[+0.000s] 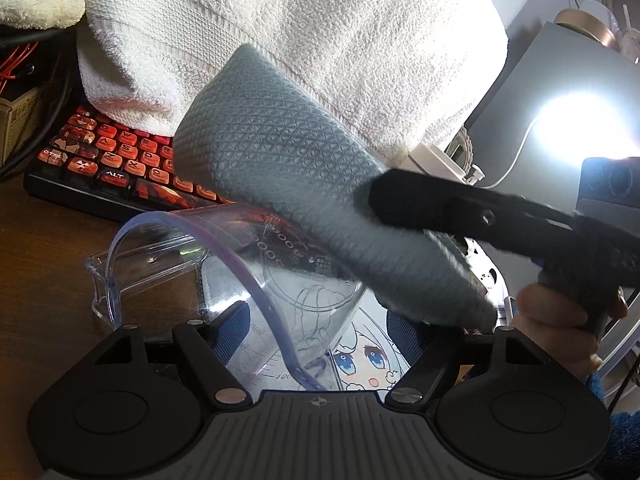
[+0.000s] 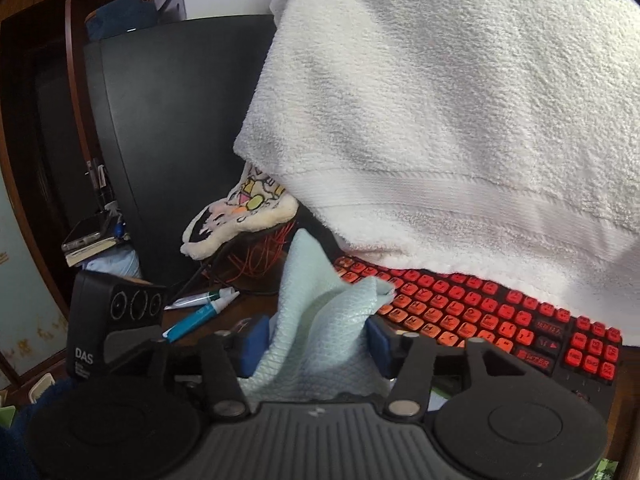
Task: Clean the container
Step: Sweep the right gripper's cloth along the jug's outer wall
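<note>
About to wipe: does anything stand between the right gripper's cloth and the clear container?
Nothing visible does. The blue cloth seems to lie right on the clear container, with no other thing between them.

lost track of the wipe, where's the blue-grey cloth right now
The blue-grey cloth sits between the right claw's parted fingers in the right wrist view. In the left wrist view it drapes over the clear container, in front of the red-lit keyboard.
</note>
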### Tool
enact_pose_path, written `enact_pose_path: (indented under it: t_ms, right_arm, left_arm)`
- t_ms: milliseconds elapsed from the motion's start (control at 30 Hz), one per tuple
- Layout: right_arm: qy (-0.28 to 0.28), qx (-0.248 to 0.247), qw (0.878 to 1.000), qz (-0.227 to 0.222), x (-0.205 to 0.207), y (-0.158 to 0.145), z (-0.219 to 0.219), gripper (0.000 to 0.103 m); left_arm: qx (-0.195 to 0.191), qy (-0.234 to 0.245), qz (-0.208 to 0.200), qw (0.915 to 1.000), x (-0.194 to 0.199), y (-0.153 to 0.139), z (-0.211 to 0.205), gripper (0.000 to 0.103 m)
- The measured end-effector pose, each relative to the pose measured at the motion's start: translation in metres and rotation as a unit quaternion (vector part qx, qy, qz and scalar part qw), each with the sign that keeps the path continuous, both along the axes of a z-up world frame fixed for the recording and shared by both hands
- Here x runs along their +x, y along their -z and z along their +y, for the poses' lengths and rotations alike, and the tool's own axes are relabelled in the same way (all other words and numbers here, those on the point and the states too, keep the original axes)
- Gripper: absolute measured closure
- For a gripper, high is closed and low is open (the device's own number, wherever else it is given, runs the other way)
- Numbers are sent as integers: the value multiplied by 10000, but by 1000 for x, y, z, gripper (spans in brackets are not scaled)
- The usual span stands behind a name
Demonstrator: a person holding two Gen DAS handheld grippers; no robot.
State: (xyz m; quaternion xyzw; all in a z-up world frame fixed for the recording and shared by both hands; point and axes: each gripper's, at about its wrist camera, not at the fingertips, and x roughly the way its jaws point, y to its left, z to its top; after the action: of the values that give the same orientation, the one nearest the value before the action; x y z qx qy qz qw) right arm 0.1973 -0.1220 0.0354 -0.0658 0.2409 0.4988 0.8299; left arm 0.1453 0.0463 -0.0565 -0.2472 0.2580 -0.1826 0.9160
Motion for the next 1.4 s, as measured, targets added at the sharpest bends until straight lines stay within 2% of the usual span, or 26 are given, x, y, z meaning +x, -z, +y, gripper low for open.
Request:
enact_pose_path:
  t_ms: [167,267,467,533,567,700,833,900,967,1167,1233,1267,1400]
  right_arm:
    - [238,8,9996,-121,8,-8,-3,45]
    - [96,106,9999,29,14,-13,1,38]
    - [27,-342,9992,223,26,-11,35,38]
    - [49,-451,9984,342,30,-9,44,43]
    - [96,-508,9978,414,31,-7,47,51]
    - [220,-340,9970,663,37,4,42,59]
    - [250,-250,9977,571,32,8,35,63]
    - [274,-187,9983,479,24,8,34,76]
    - [253,-123,9988,406,16,8,35,83]
    - [-189,118,9980,587,2,7,36,83]
    - [-285,155,9977,603,-2,8,37,83]
    - [-323,166,9976,598,-4,8,37,83]
    - [-32,-78,9998,156,-7,6,39,83]
  left_arm:
    - [3,0,0,10000,0,0,0,28]
    - [6,0,0,10000,0,0,0,28]
    - [3,-2,1,10000,0,0,0,28]
    - [4,-2,1,10000,0,0,0,28]
    - [11,-2,1,10000,0,0,0,28]
    - [32,-6,2,10000,-1,0,-1,27]
    - [15,-39,-7,10000,-2,0,0,25]
    - [-24,-76,-13,10000,0,0,1,25]
    - [-42,-93,-25,9999,-1,0,2,25]
    - [-60,-105,-29,9999,0,-1,3,25]
    - [-42,-150,-12,9999,-1,-1,3,27]
    - [-22,-189,9,9998,-1,-1,3,32]
    - [-38,-247,36,9997,0,0,4,36]
